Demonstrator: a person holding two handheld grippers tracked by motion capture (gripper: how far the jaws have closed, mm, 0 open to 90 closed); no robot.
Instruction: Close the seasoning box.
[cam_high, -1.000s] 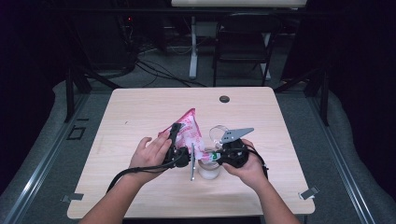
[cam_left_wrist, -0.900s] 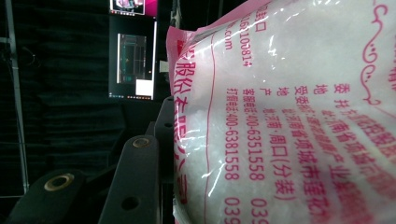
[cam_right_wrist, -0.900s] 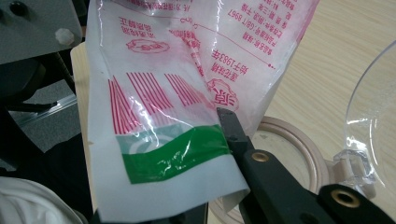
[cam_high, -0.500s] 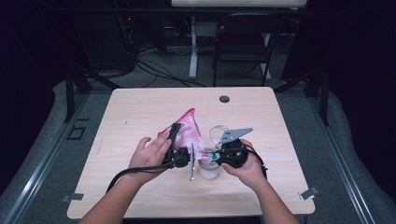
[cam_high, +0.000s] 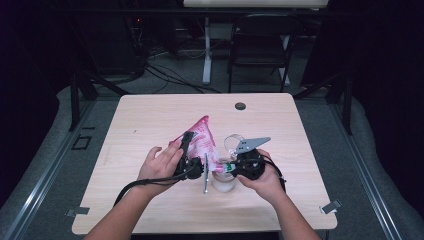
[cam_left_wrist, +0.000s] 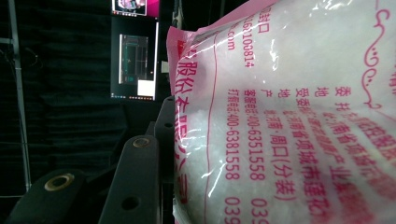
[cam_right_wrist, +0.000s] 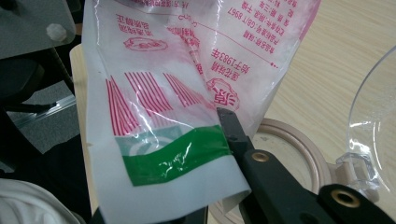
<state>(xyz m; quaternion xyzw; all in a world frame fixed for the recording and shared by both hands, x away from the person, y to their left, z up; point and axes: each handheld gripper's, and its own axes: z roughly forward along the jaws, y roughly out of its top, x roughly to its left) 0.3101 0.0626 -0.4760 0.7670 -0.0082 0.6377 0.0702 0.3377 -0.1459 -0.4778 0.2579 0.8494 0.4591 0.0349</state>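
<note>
Both grippers' fingers clamp the pink bag (cam_high: 200, 142); right gripper view reveals the jar (cam_right_wrist: 299, 154) rim beneath.

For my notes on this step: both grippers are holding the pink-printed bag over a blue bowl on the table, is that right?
Not quite: the container under the bag is a clear jar with a beige rim, not a blue bowl, as the right gripper view shows. The left gripper and right gripper do both hold the bag above it on the table.
</note>
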